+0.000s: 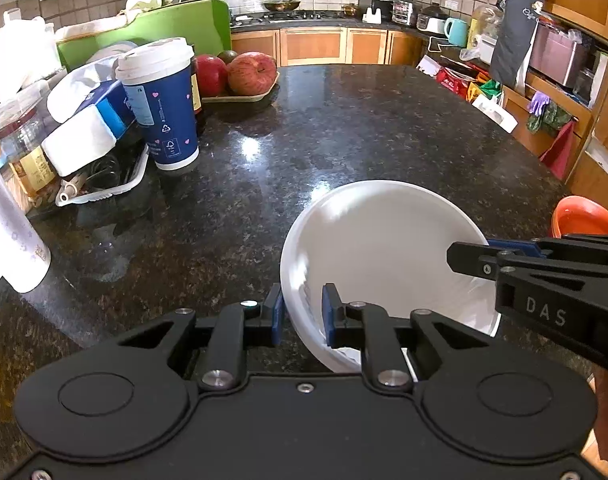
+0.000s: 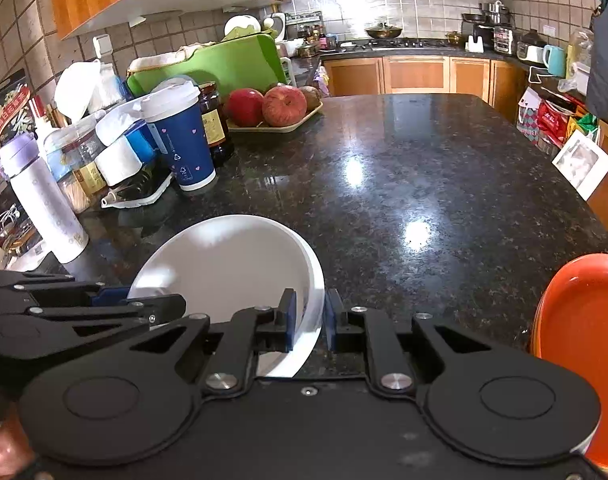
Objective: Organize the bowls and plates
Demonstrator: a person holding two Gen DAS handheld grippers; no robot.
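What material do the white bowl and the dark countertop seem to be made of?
White bowl: probably glazed ceramic, possibly melamine; its smooth, glossy surface shows soft highlights and a thick rim. Countertop: most likely polished granite; dark stone with brown specks, mirroring the ceiling lights.

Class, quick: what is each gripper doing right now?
Left gripper: closed on the white bowl's left rim.
Right gripper: closed on the same bowl's right rim.

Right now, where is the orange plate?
The orange plate lies on the dark stone counter at the near right edge of the right wrist view, to the right of the white bowl.
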